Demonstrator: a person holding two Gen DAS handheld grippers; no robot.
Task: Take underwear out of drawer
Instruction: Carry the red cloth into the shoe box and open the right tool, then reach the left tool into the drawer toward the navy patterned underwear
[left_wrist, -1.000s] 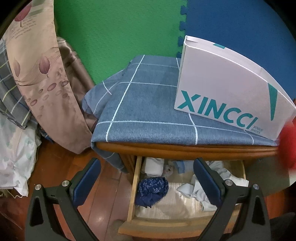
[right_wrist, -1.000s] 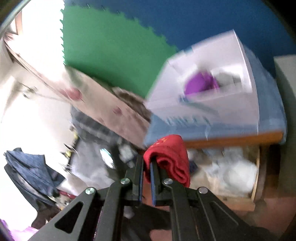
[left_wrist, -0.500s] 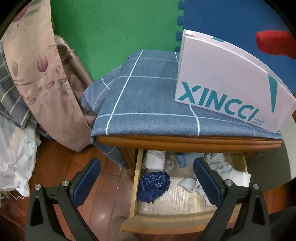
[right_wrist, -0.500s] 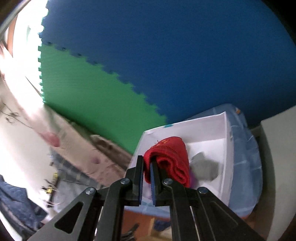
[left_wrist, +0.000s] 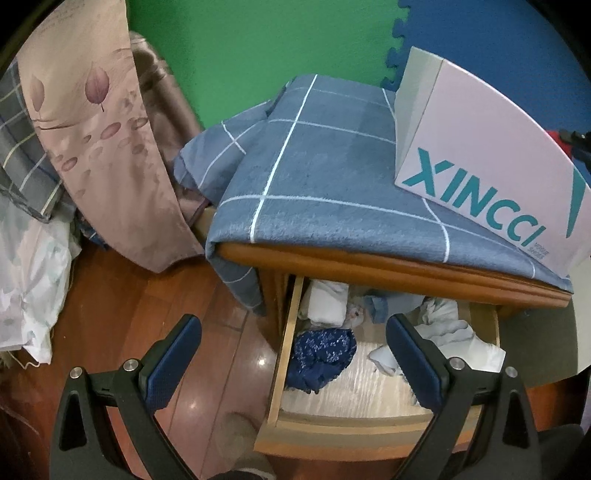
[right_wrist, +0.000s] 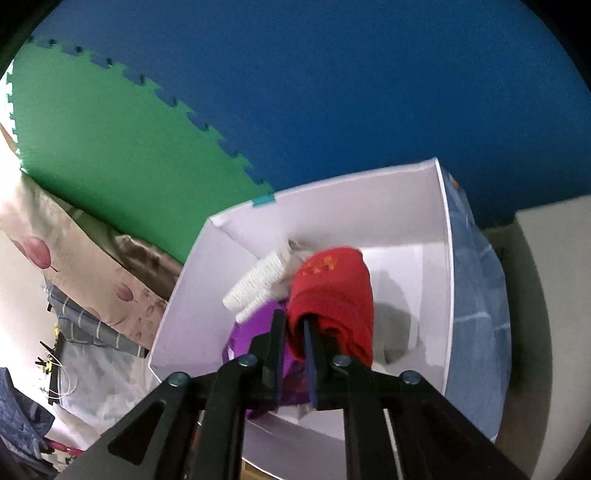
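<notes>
My right gripper (right_wrist: 293, 319) hangs over the open white XINCCI box (right_wrist: 406, 221), and its jaws are opening. Red underwear (right_wrist: 332, 288) still fills the narrow gap between them and drapes over the right finger. Below it in the box lie a purple garment (right_wrist: 251, 332), a white ribbed piece (right_wrist: 255, 284) and a grey one (right_wrist: 395, 325). My left gripper (left_wrist: 291, 325) is open and empty above the pulled-out wooden drawer (left_wrist: 286, 350). Inside that drawer sit dark blue patterned underwear (left_wrist: 321, 354), a folded white piece (left_wrist: 325, 302) and pale blue and white clothes (left_wrist: 443, 332).
The box (left_wrist: 480, 147) stands on a blue checked cloth (left_wrist: 314, 184) over the wooden nightstand (left_wrist: 369, 258). Beige leaf-print bedding (left_wrist: 99, 129) and white fabric (left_wrist: 29, 277) crowd the left. Wooden floor (left_wrist: 147, 314) lies beside the drawer; green and blue foam mats (right_wrist: 332, 92) cover the wall.
My right gripper carried the red underwear up from the drawer and over the box, and its jaws have parted slightly. The left gripper shifted a little left and down, still open.
</notes>
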